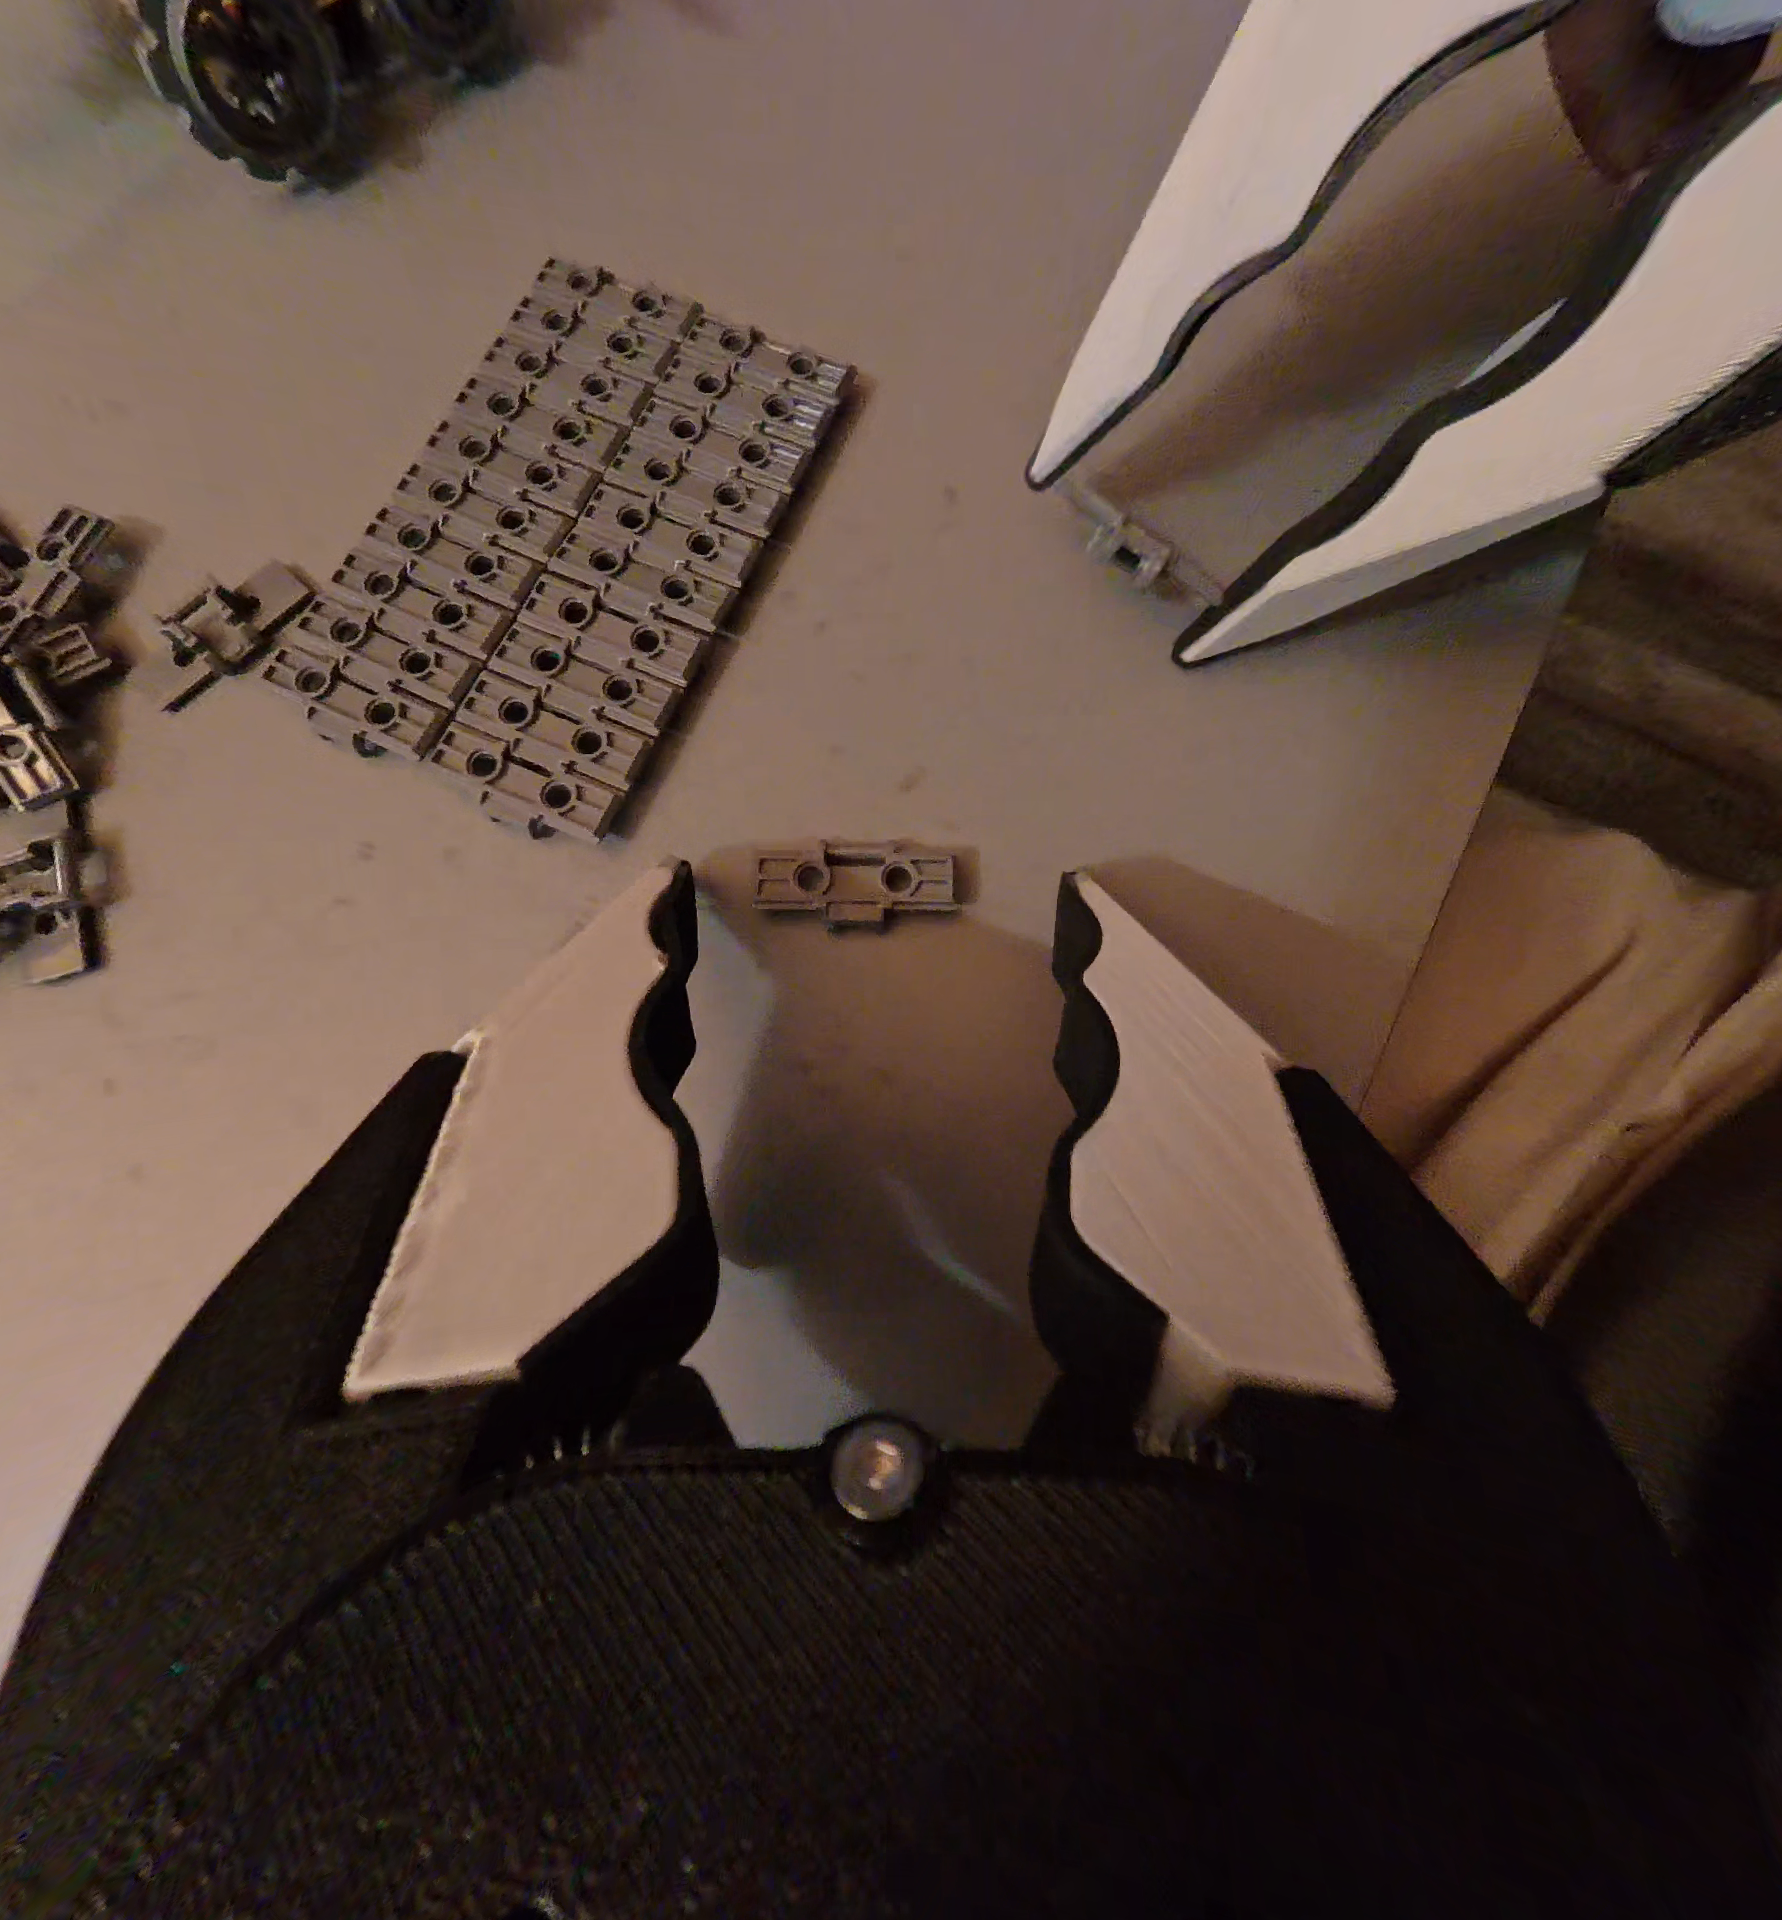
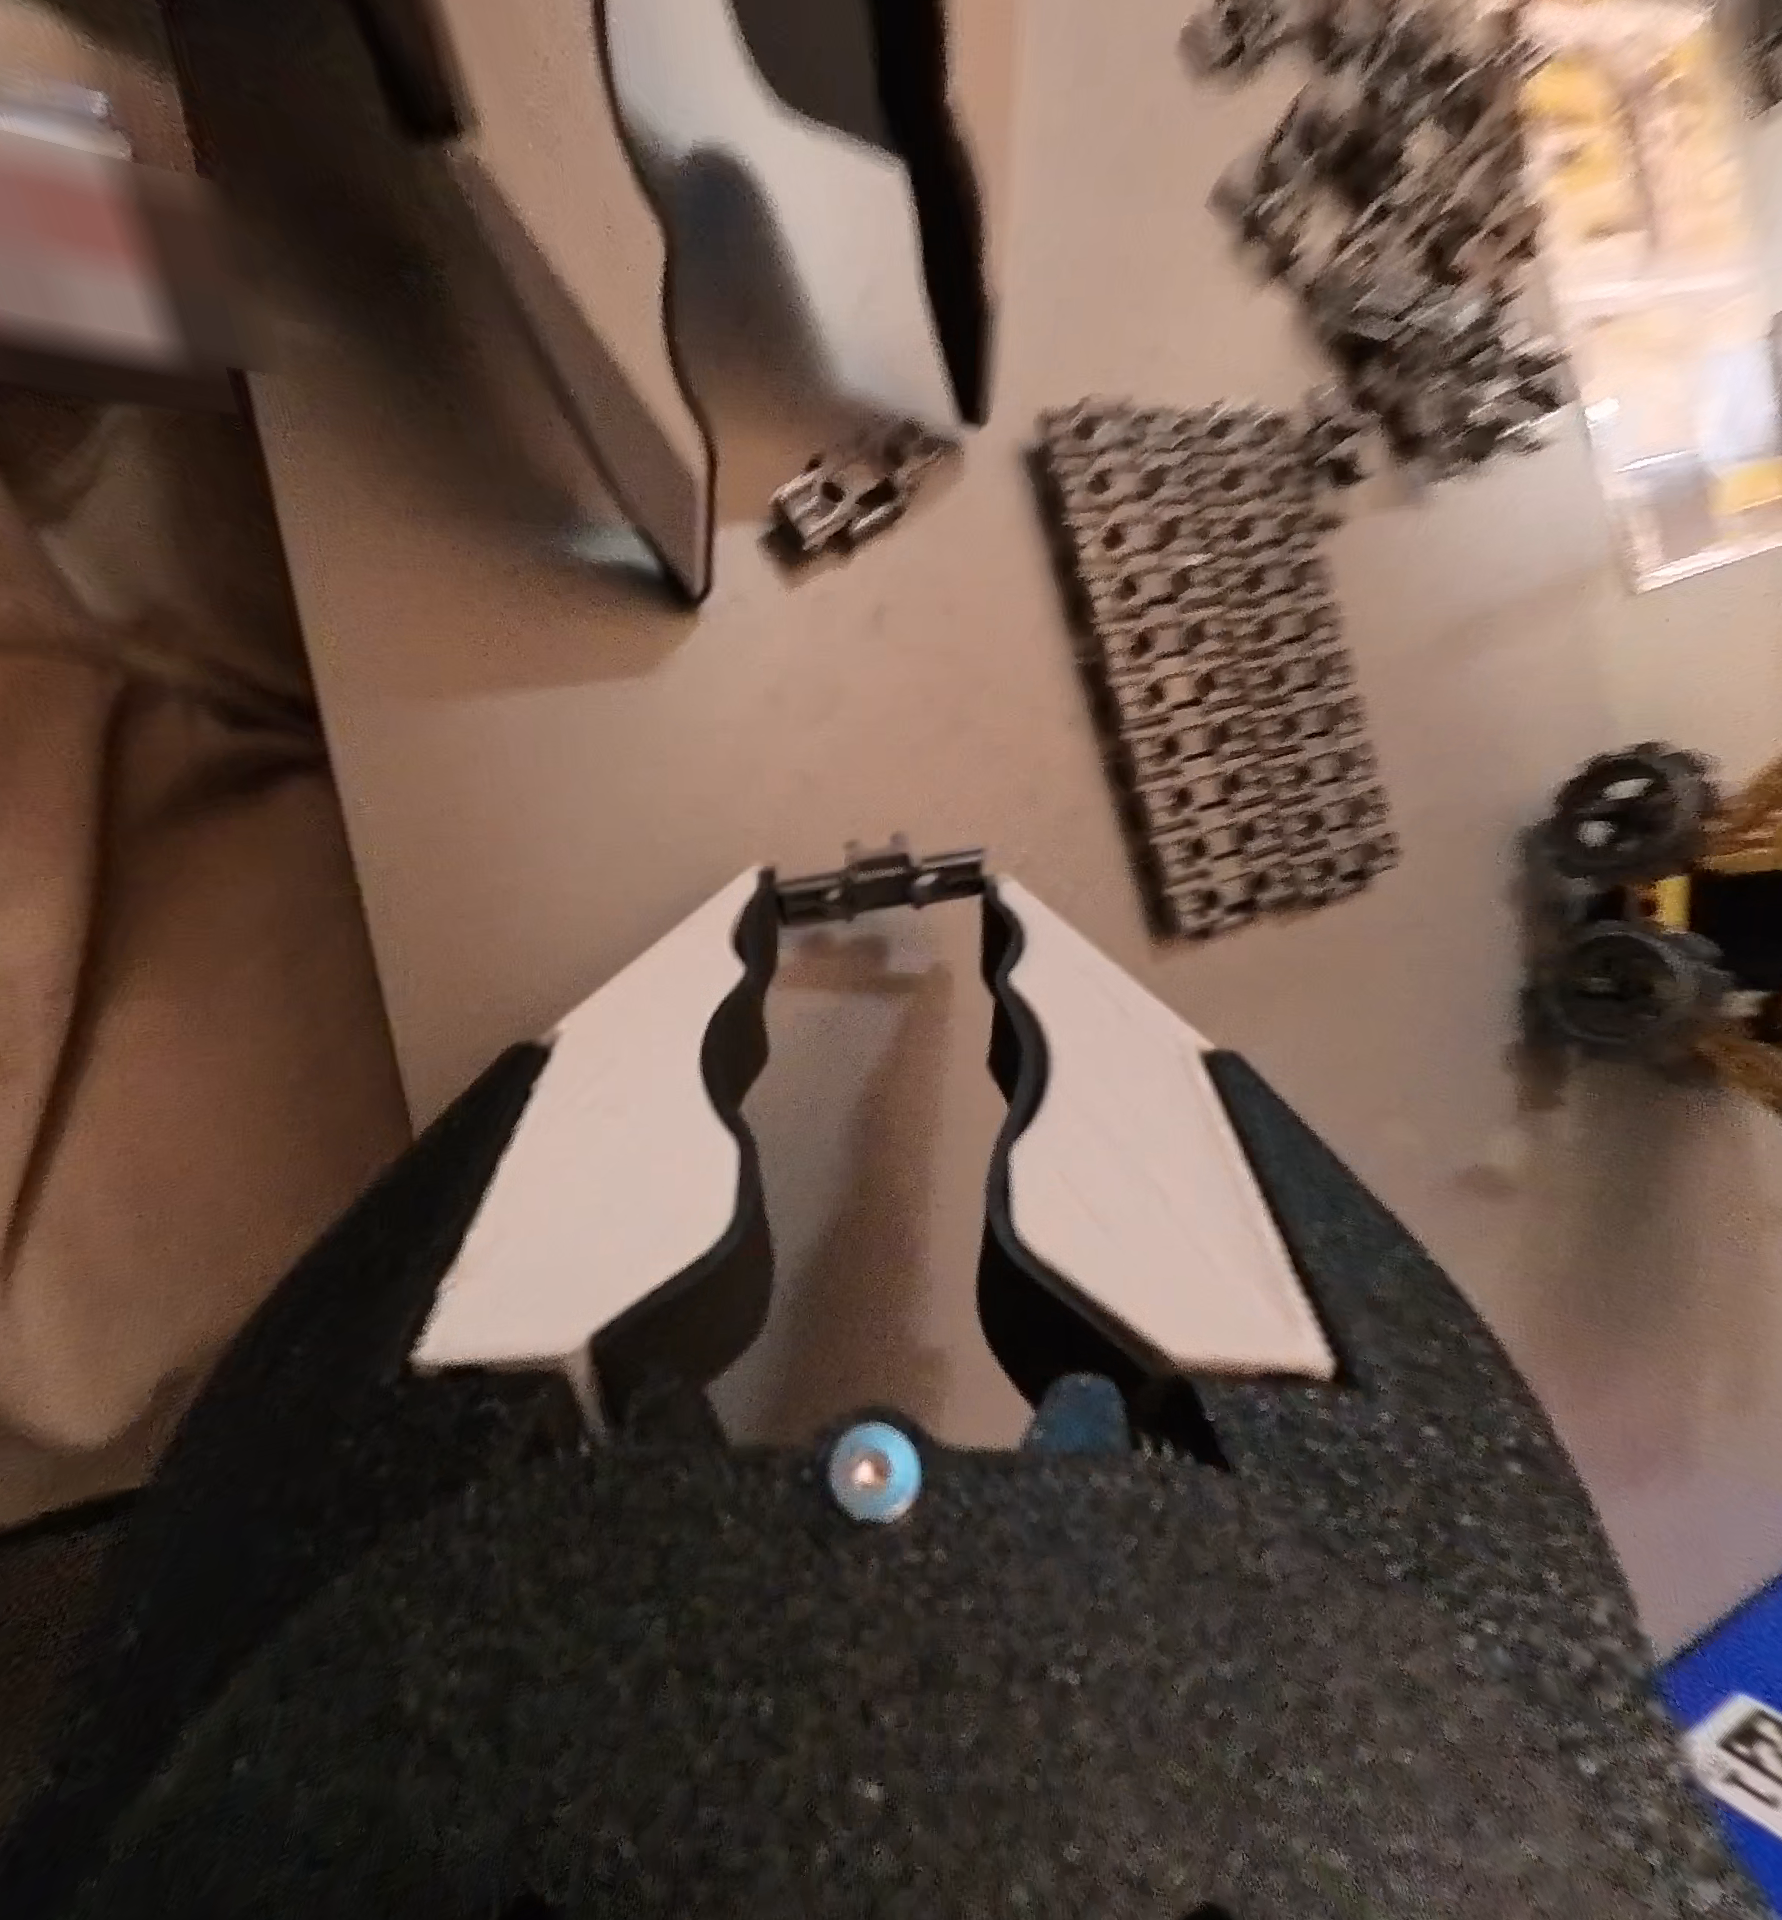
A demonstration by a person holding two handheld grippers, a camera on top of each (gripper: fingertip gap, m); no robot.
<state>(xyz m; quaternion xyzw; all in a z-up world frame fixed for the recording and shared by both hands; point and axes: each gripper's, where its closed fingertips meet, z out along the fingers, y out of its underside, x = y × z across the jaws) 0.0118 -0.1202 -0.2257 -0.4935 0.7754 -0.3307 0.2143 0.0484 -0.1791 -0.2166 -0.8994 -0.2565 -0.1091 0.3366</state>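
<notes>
Right gripper (image 2: 879, 902) grasps a grey track link (image 2: 882, 894); left gripper (image 1: 871, 896) gapes released above another link (image 1: 859, 881); blue label (image 2: 1770, 1756) bears print.

Right gripper (image 2: 876, 896) is clamped on a grey track link (image 2: 882, 891), held flat across its fingertips, above the table. Left gripper (image 1: 874, 914) is spread wide, empty; a second grey link (image 1: 859, 881) lies flat on the table just beyond its tips. The assembled grey track mat (image 1: 565, 545) lies flat ahead-left of the left gripper.
</notes>
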